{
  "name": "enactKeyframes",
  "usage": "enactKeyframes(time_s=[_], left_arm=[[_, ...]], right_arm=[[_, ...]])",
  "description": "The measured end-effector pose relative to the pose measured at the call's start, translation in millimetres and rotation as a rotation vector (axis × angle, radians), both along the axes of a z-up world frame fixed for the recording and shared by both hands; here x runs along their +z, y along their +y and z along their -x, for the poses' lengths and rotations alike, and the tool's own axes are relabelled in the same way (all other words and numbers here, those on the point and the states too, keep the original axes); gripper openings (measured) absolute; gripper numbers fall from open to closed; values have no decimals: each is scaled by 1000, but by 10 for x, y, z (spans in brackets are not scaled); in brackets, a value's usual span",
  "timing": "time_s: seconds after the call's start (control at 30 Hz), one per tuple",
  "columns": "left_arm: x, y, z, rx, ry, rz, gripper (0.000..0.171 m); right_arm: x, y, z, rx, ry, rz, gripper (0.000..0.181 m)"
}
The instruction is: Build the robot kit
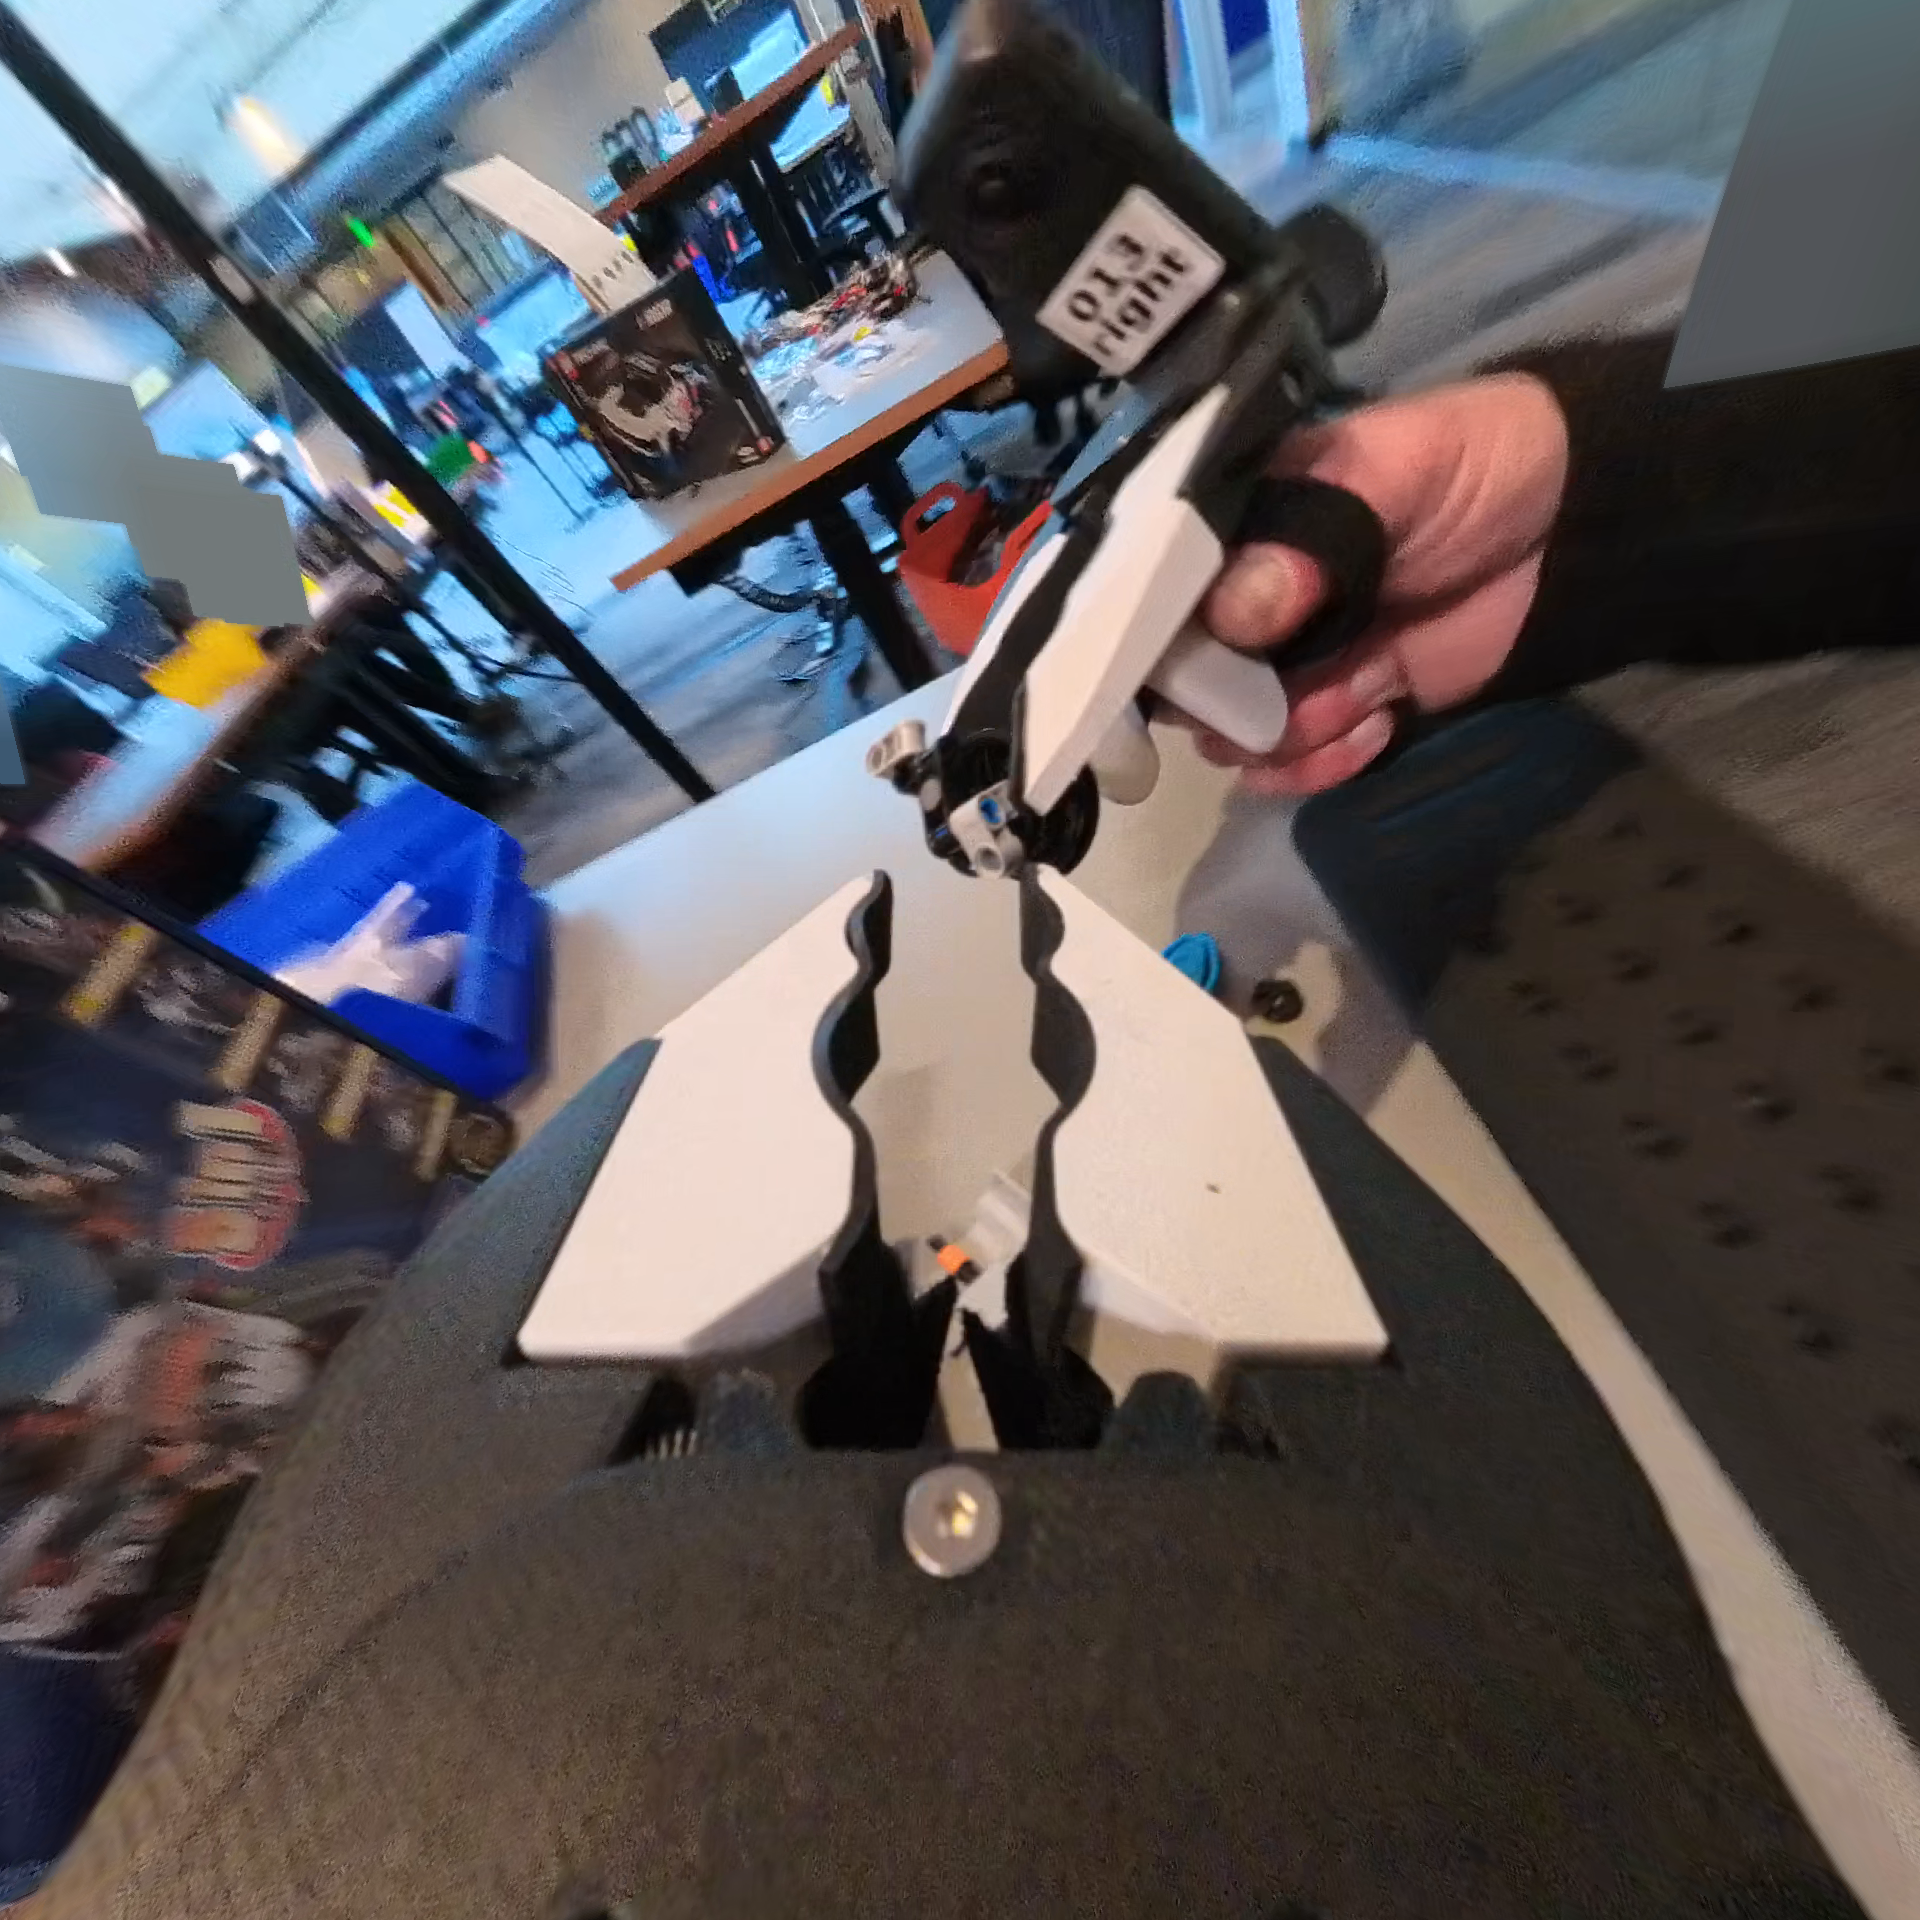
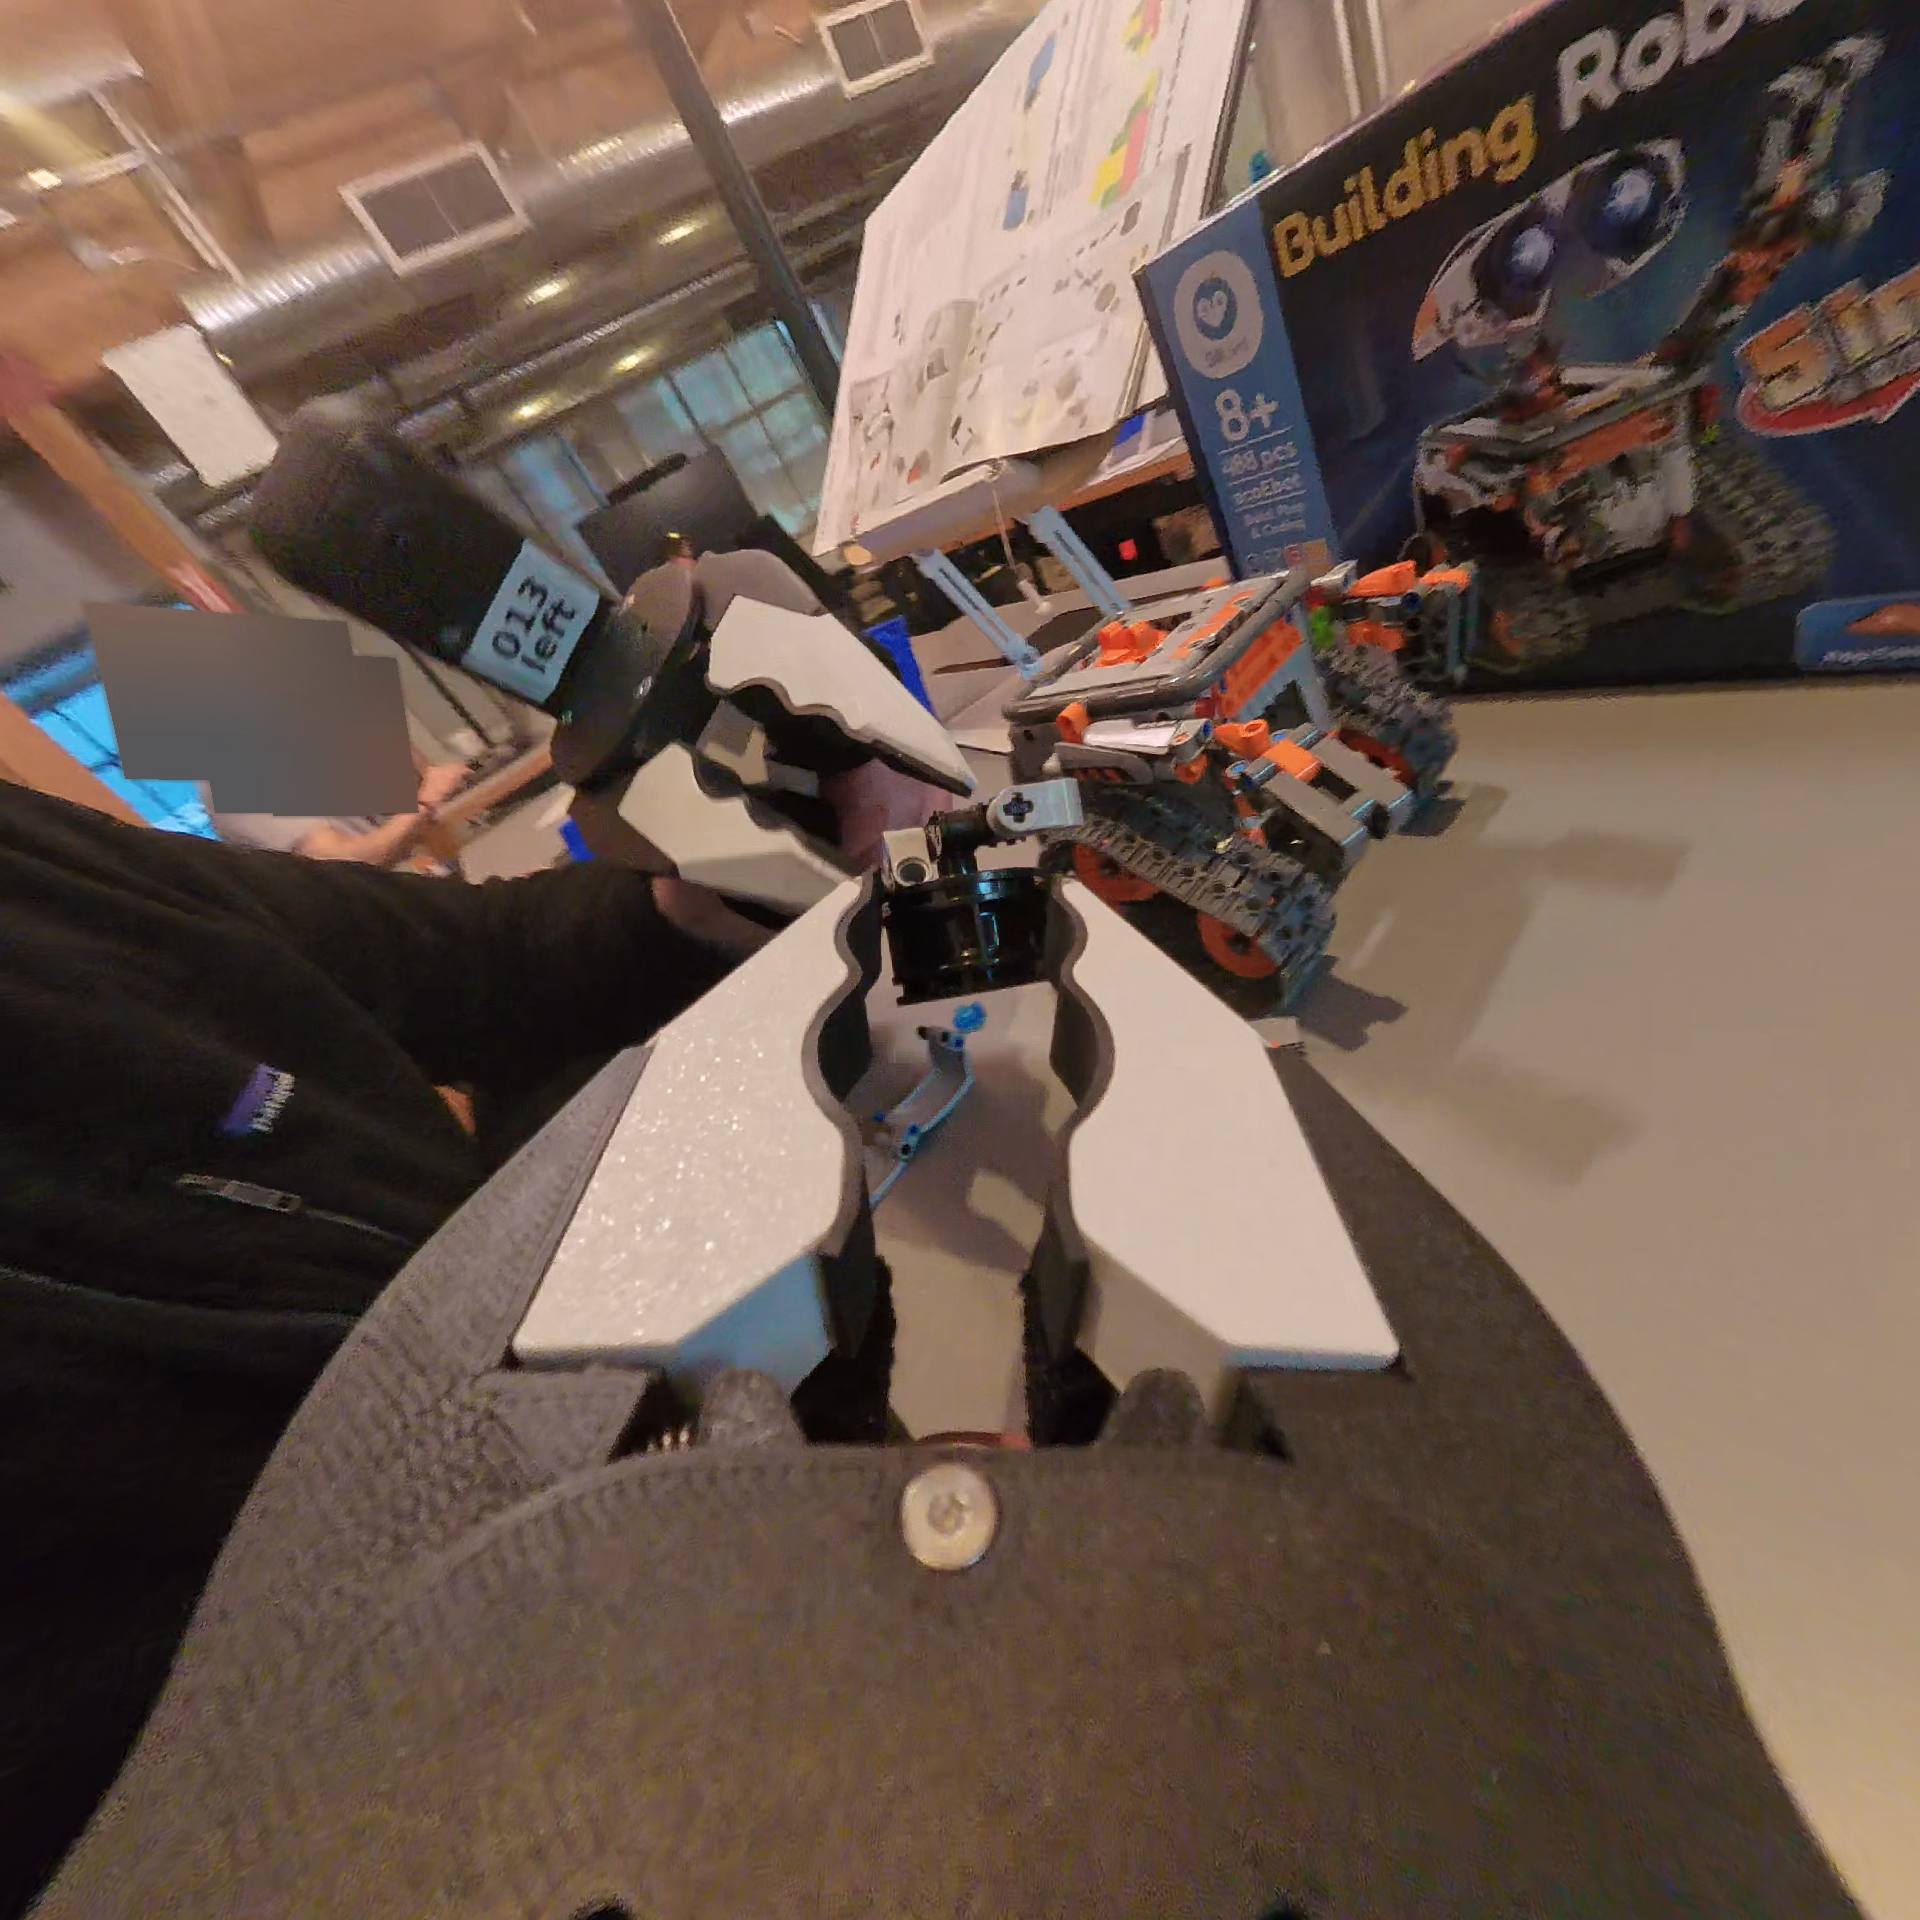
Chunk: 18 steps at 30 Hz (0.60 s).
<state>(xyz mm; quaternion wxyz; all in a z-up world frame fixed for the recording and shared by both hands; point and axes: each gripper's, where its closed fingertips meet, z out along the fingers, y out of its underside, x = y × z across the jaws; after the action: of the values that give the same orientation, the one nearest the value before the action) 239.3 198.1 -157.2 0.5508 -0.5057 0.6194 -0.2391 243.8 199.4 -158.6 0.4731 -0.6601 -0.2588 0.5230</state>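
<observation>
My right gripper [image 2: 966,914] is shut on a small brick assembly [image 2: 961,935]: a black round hub with grey connector pieces on top. It is held above the pale table [image 2: 1558,987]. In the left wrist view a hand holds the right gripper [image 1: 987,831] with the assembly [image 1: 982,805] at its tips. My left gripper [image 1: 956,894] is open and empty, with its right fingertip just under the assembly. In the right wrist view the left gripper [image 2: 935,800] comes from the left, jaws apart, tips beside the grey connector [image 2: 1029,805].
An orange and grey tracked robot model [image 2: 1247,790] stands behind the assembly, with its dark box [image 2: 1558,364] and an open instruction booklet [image 2: 1018,260] beyond. A grey angled beam [image 2: 920,1101] lies on the table. A blue bin [image 1: 416,935] sits left; small loose pieces [image 1: 1195,951] lie right. Both grippers' tips are close together, under 4 cm apart.
</observation>
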Motion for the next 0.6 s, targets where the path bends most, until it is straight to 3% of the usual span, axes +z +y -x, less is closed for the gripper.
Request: enactKeyframes(time_s=[0.1, 0.23, 0.6], left_arm=[[-11, 3, -28, 63, 46, -183, 23], [-4, -52, -46, 77, 70, -347, 11], [-14, -28, -34, 114, 96, -487, 8]], right_arm=[[-16, -20, 27, 29, 54, 54, 28], [-14, -3, 41, 14, 101, 94, 28], [-37, 32, 51, -19, 121, 134, 28]])
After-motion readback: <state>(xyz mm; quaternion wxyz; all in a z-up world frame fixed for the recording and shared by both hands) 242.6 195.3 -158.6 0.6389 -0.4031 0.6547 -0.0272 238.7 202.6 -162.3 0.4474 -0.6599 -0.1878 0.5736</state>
